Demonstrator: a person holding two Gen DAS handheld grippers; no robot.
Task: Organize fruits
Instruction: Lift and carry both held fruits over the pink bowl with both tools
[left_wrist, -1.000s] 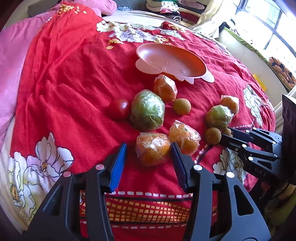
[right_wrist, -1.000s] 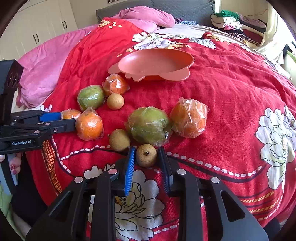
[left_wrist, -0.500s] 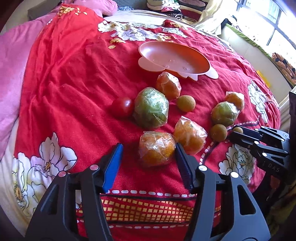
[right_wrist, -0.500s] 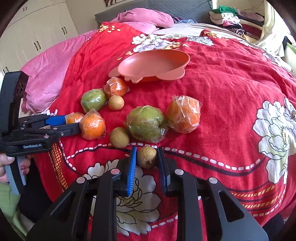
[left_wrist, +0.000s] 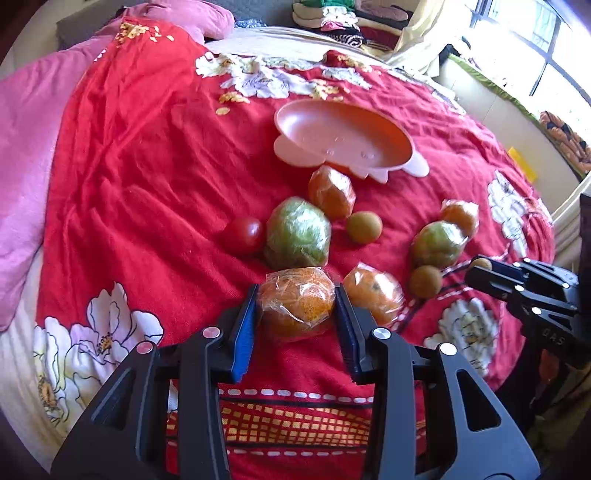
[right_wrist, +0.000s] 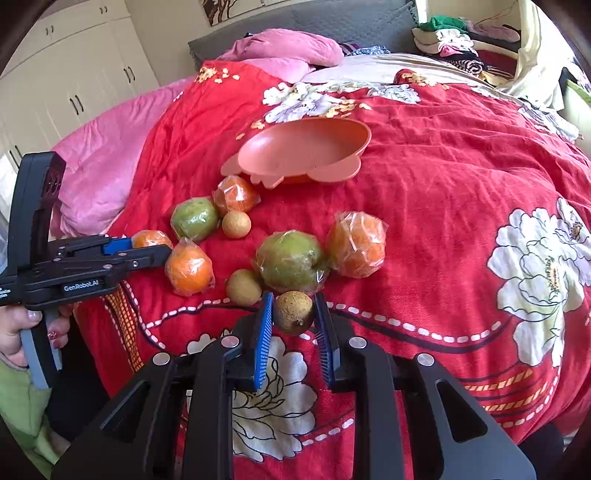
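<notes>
Several fruits lie on a red bedspread (left_wrist: 129, 166) below an empty salmon bowl (left_wrist: 343, 138), also in the right wrist view (right_wrist: 303, 151). My left gripper (left_wrist: 294, 306) is shut on a plastic-wrapped orange (left_wrist: 295, 301), seen from the side in the right wrist view (right_wrist: 151, 240). My right gripper (right_wrist: 293, 314) is shut on a small brown fruit (right_wrist: 294, 312), seen in the left wrist view (left_wrist: 480, 264). Other wrapped oranges (left_wrist: 373, 291), green fruits (left_wrist: 297, 234), a red tomato (left_wrist: 243, 234) and small brown fruits (left_wrist: 364, 227) lie between the grippers and the bowl.
Pink bedding (left_wrist: 22, 147) lies at the left of the bed. Folded clothes (right_wrist: 461, 40) sit at the far right near the headboard. White cupboards (right_wrist: 74, 74) stand behind the bed's left side. A bright window (left_wrist: 535, 37) is on the right.
My left gripper has closed from wide open onto the wrapped orange. My right gripper has stayed shut on the small brown fruit and lifted it slightly off the bedspread.
</notes>
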